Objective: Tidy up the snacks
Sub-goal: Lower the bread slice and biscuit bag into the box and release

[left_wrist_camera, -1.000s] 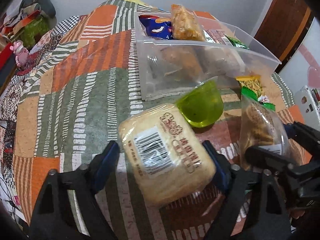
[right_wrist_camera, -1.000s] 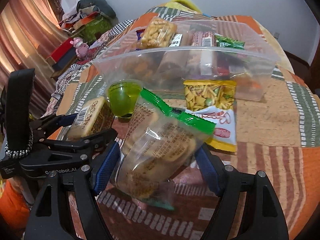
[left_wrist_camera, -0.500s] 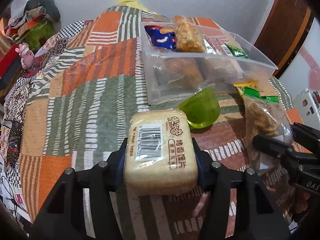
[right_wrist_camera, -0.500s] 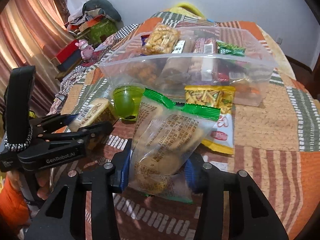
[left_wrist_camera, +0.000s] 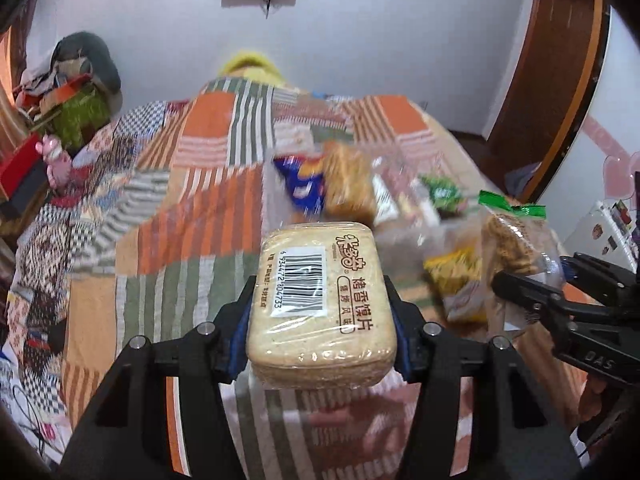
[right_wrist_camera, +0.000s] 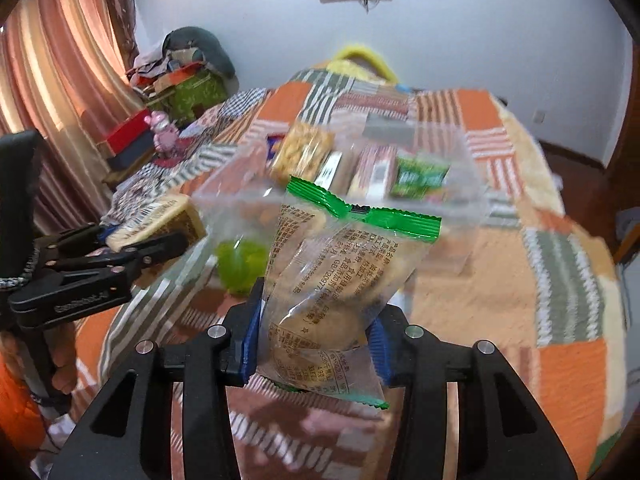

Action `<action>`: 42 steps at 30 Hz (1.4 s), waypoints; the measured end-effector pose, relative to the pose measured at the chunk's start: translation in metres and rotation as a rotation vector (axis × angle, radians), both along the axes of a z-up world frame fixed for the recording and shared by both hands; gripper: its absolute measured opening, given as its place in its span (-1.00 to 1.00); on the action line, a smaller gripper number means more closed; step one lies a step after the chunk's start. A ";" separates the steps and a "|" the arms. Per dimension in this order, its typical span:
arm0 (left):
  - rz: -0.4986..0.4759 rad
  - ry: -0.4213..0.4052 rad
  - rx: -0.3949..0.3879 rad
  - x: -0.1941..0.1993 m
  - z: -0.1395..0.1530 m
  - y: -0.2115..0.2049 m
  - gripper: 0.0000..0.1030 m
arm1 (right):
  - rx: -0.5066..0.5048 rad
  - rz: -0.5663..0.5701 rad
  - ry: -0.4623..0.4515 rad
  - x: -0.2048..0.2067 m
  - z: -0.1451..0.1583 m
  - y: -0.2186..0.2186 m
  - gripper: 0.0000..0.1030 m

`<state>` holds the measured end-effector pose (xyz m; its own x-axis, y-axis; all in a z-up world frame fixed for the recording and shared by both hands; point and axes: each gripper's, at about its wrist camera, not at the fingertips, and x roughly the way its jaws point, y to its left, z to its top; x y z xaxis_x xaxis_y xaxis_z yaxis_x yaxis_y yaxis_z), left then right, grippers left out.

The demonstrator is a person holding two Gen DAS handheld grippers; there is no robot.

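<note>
My left gripper [left_wrist_camera: 322,326] is shut on a tan cracker pack [left_wrist_camera: 320,300] with a barcode label and holds it above the bed. My right gripper [right_wrist_camera: 314,334] is shut on a clear biscuit bag [right_wrist_camera: 340,272] with a green top seal, also lifted. Each gripper shows in the other's view, the right one [left_wrist_camera: 560,300] at the right, the left one [right_wrist_camera: 120,256] at the left. Beyond them stands a clear plastic bin [right_wrist_camera: 460,216] holding several snack packs [right_wrist_camera: 304,152]. The bin [left_wrist_camera: 396,168] is blurred in the left wrist view.
A green jelly cup [right_wrist_camera: 240,264] and a yellow snack pack [left_wrist_camera: 456,276] lie on the patchwork quilt [left_wrist_camera: 180,248] before the bin. A cluttered side shelf [right_wrist_camera: 176,96] and curtain [right_wrist_camera: 52,80] stand left. A wooden door [left_wrist_camera: 556,80] is at the right.
Both grippers closed on their packs and lifted them off the quilt. The bin now sits lower and farther in both views.
</note>
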<state>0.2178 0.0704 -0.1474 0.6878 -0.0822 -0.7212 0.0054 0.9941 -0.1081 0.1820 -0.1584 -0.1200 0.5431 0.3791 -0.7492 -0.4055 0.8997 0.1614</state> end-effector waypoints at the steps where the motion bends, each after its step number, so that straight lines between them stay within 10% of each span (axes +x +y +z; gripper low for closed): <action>1: -0.002 -0.011 -0.002 0.004 0.005 -0.002 0.08 | 0.003 -0.008 -0.008 0.005 0.003 -0.002 -0.20; 20: 0.062 0.044 -0.042 0.100 -0.019 0.011 0.08 | -0.003 -0.076 -0.053 0.083 0.002 0.004 -0.19; 42: 0.055 0.027 -0.002 0.070 0.001 0.012 0.58 | -0.046 -0.029 -0.026 0.070 0.005 -0.008 0.14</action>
